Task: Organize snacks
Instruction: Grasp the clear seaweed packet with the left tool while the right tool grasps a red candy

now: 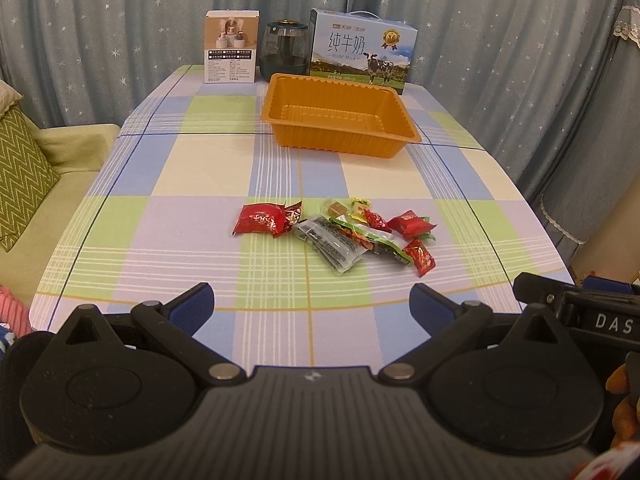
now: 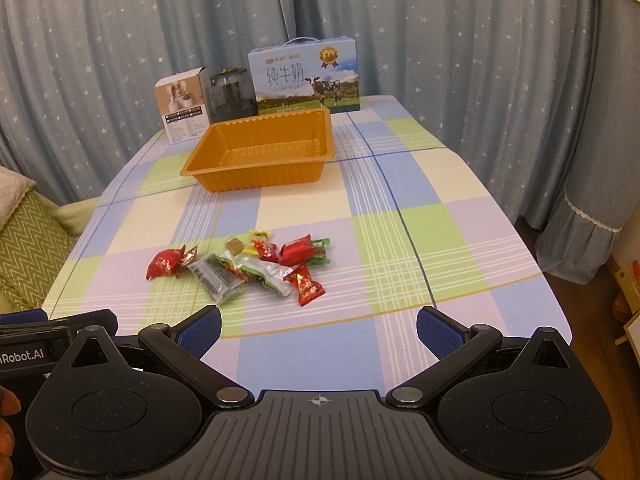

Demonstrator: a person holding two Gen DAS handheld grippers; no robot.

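In the left wrist view, the left gripper (image 1: pixel 311 303) is seen low over the near edge of the table (image 1: pixel 192 168), its blue fingers (image 1: pixel 192 300) spread wide with nothing between them. A small heap of snacks (image 1: pixel 340 230) lies on the checked cloth ahead of it, with a red packet (image 1: pixel 260 219) at its left end. Farther back an orange tray (image 1: pixel 340 114) stands with nothing inside. Behind the tray a milk carton box (image 1: pixel 362 50), a dark jar (image 1: pixel 285 50) and a small box (image 1: pixel 231 46) are lined up before the curtain (image 1: pixel 120 20).

In the right wrist view, the right gripper (image 2: pixel 319 330) is held the same way, fingers (image 2: pixel 438 330) wide apart and gripping nothing. The snacks (image 2: pixel 248 266) lie between it and the orange tray (image 2: pixel 260 152), well apart from the tray. A part of the left gripper (image 2: pixel 52 334) is seen at the left border.
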